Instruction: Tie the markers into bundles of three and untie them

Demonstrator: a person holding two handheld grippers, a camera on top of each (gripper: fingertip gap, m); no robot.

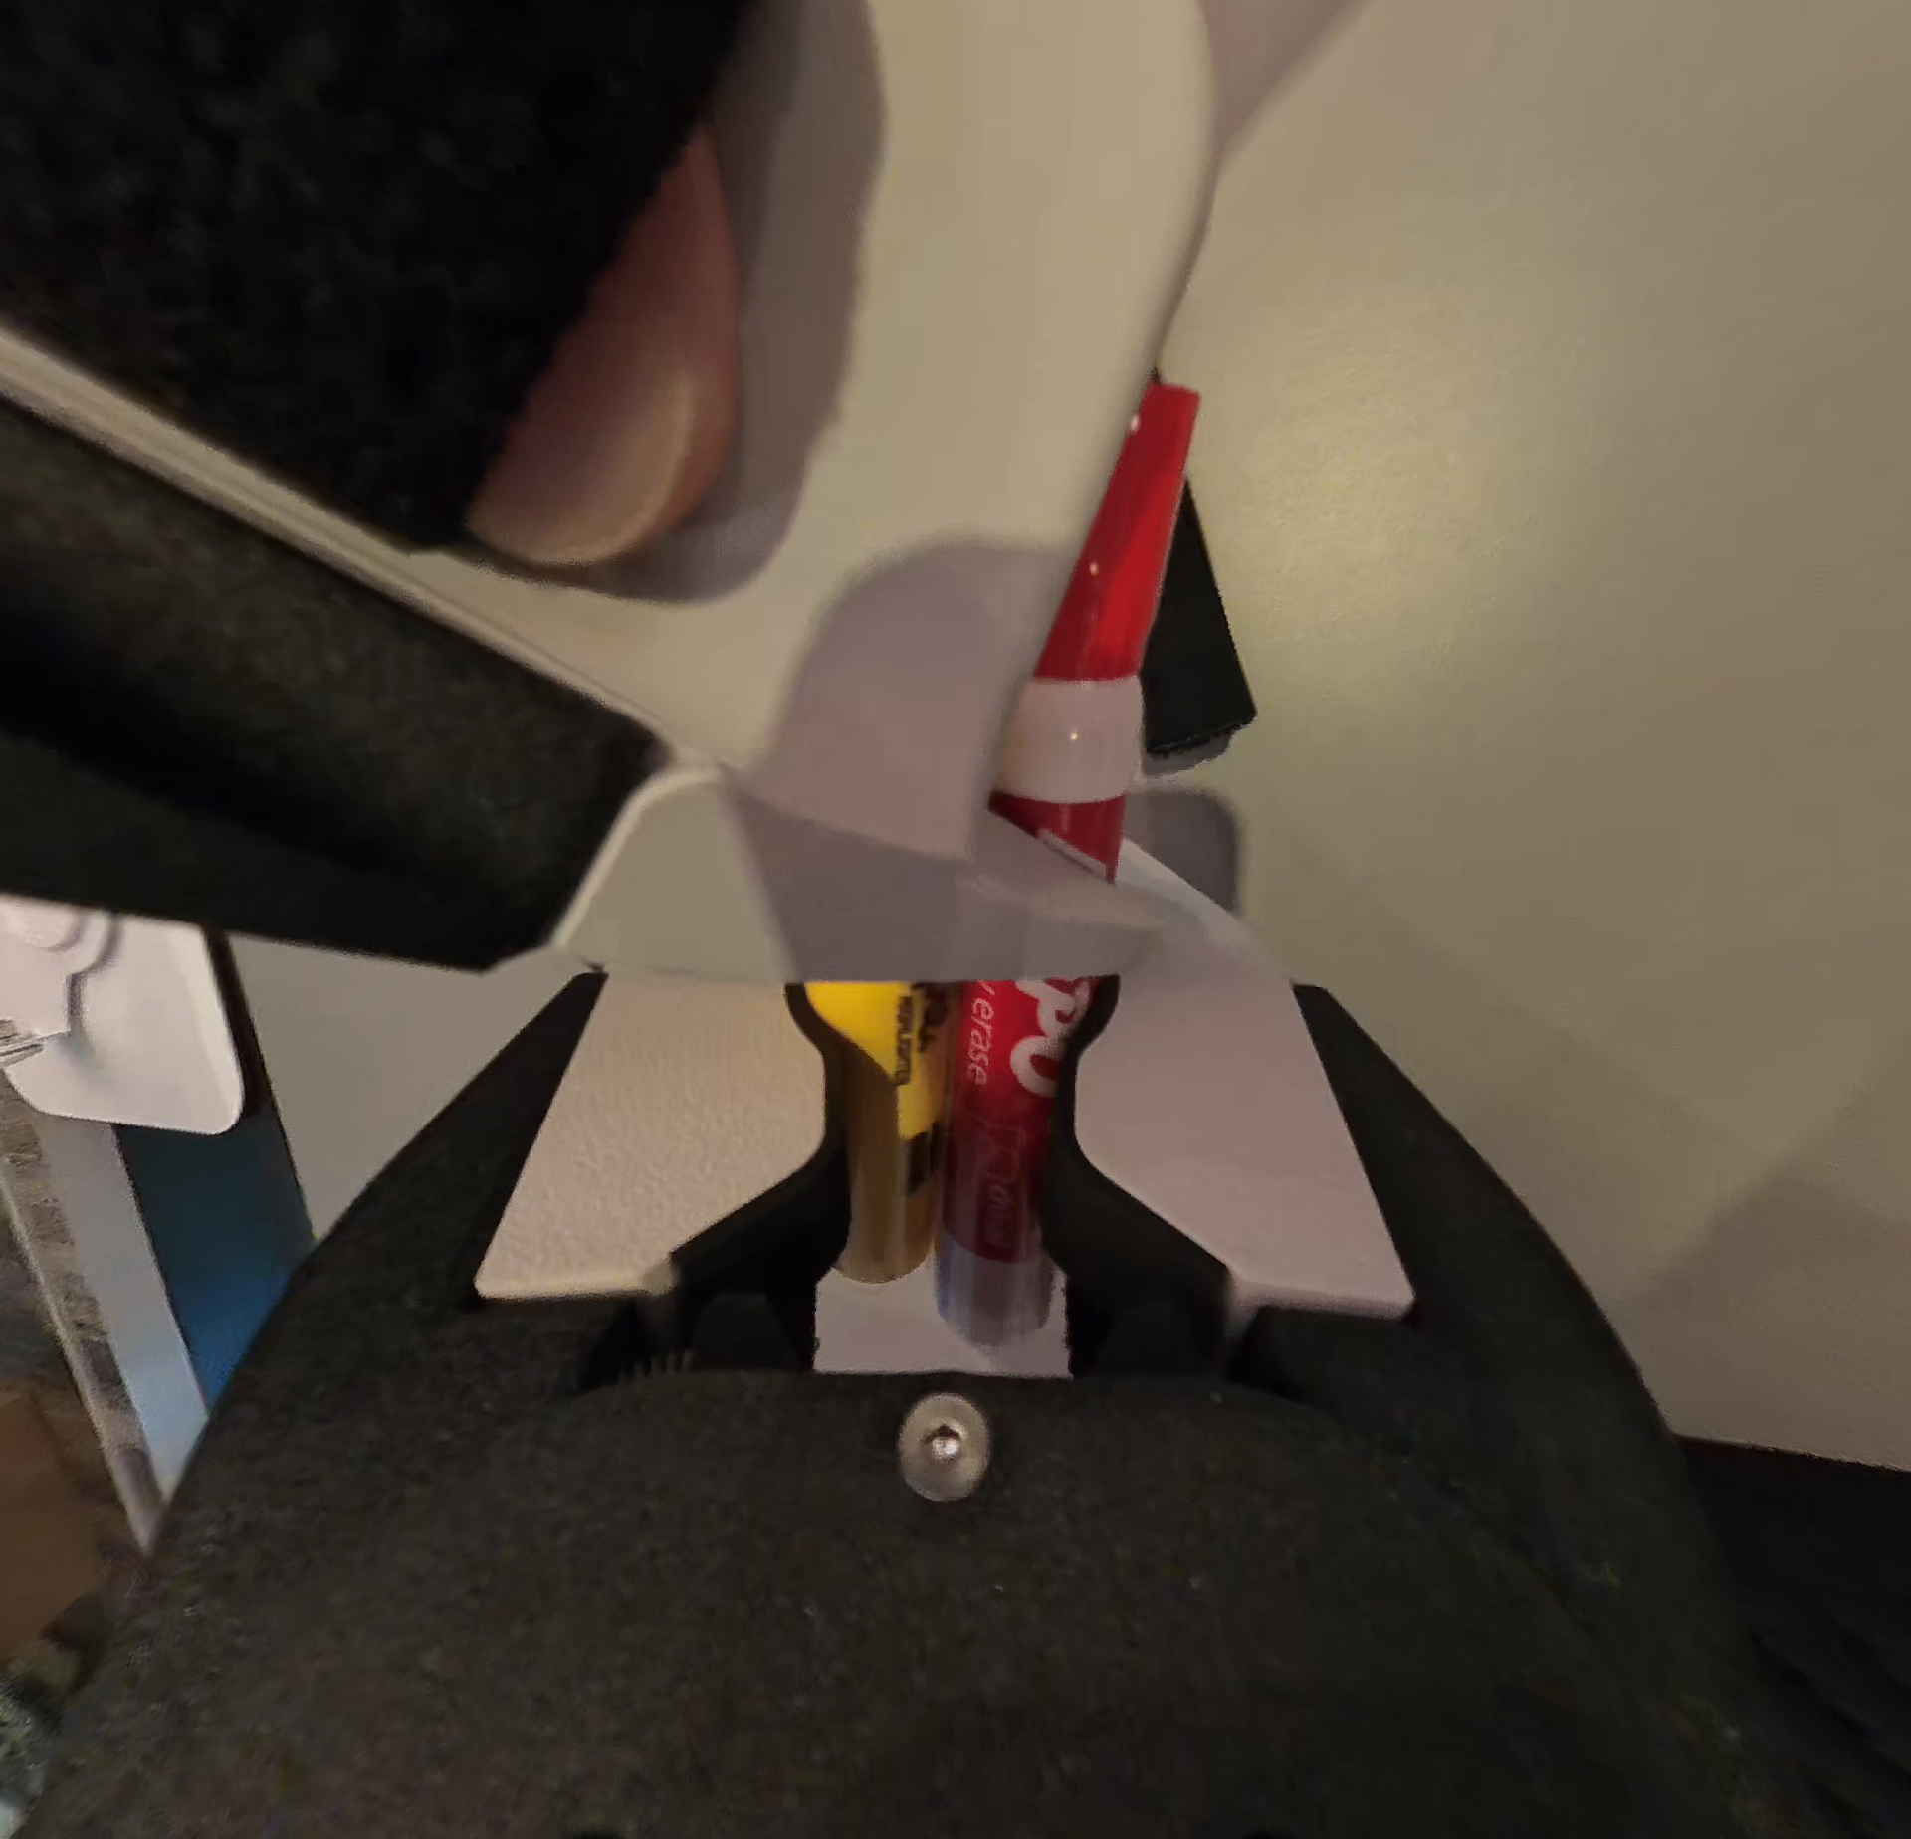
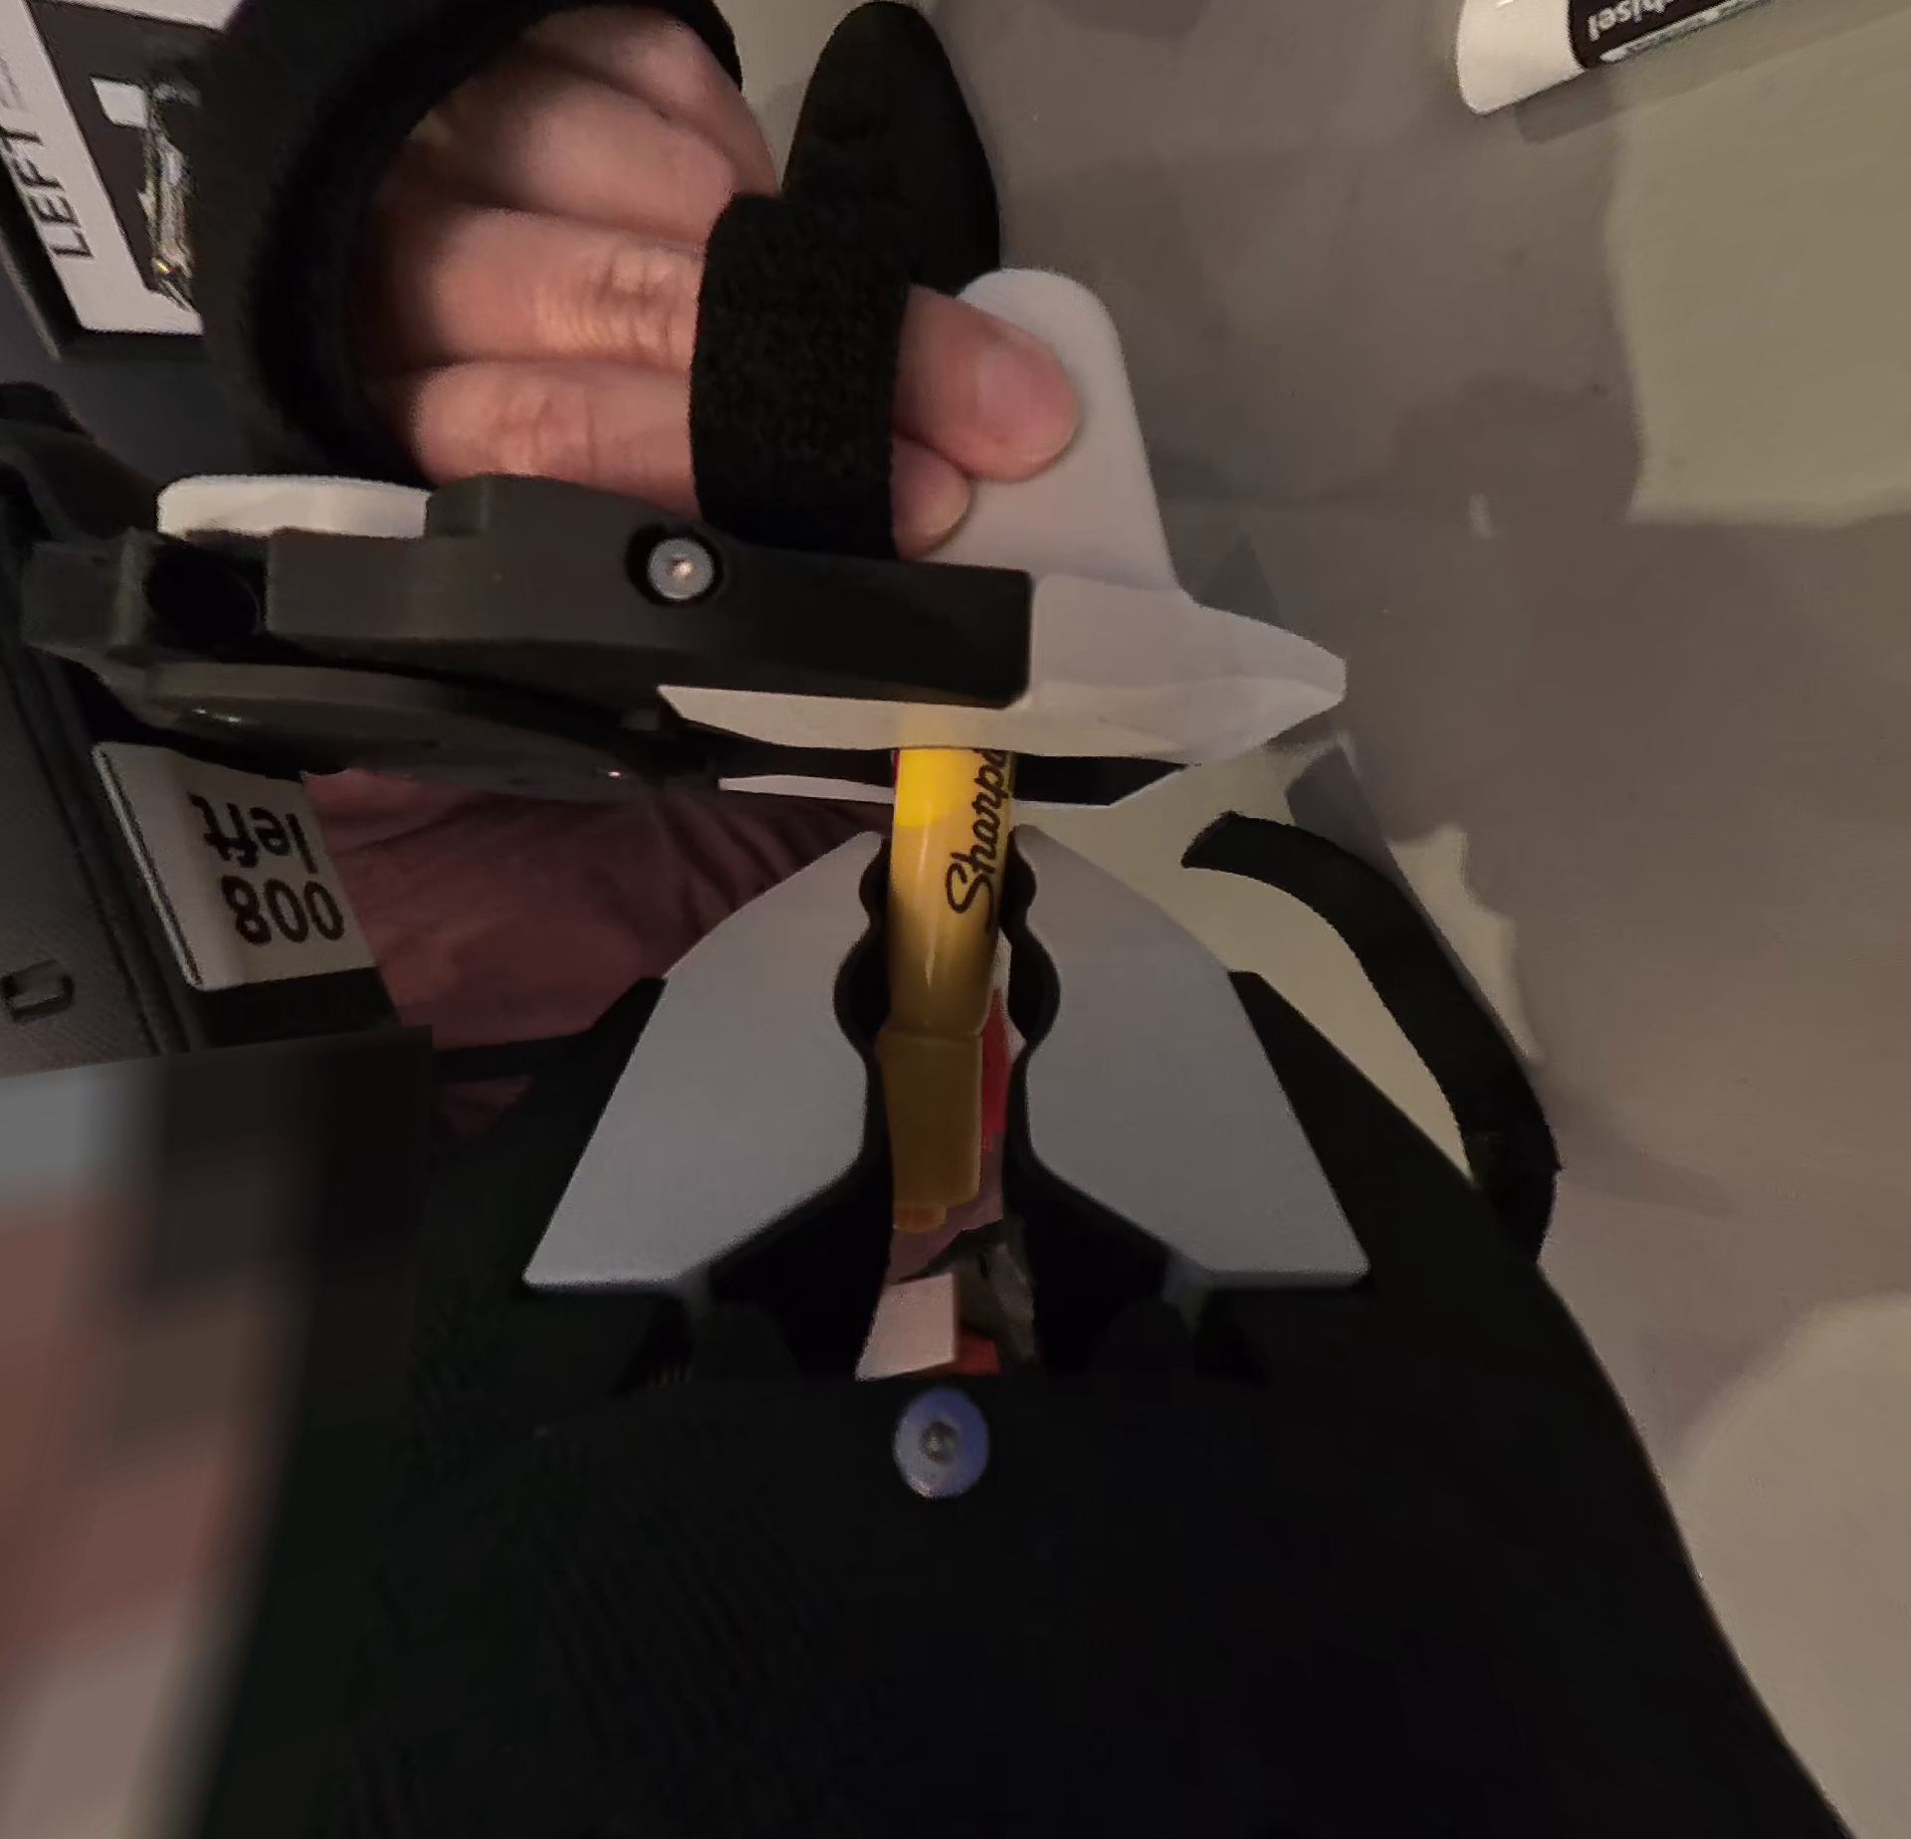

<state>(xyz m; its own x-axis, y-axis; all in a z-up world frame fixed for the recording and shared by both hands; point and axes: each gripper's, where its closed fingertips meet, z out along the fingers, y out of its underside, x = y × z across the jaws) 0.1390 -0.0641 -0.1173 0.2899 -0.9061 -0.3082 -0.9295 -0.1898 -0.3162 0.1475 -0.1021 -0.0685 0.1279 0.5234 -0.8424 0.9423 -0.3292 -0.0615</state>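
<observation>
Left wrist view: the left gripper (image 1: 946,1097) is pinching two markers side by side, a yellow marker (image 1: 879,1148) on the left and a red marker (image 1: 1008,1117) on the right, both pointing away from the camera. The right gripper (image 1: 910,787) crosses right in front, white fingers across the same markers, so close it blocks most of the frame. The red marker's far end sticks out past it, with a white band (image 1: 1070,745) around the barrel. A person's fingertip (image 1: 631,425) under a black strap (image 1: 310,187) sits on that gripper, top left. Pale table surface (image 1: 1551,652) behind. Right wrist view: the right gripper (image 2: 946,962) is closed around the yellow marker (image 2: 946,921), cap end toward the camera, with a bit of the red marker (image 2: 995,1055) visible behind it. The left gripper (image 2: 931,745) crosses the far end of the yellow marker, held by a hand (image 2: 620,311) with a black strap (image 2: 796,373) over the finger. A black-and-white marker (image 2: 1655,21) lies loose on the grey table (image 2: 1551,549), top right, well apart.
</observation>
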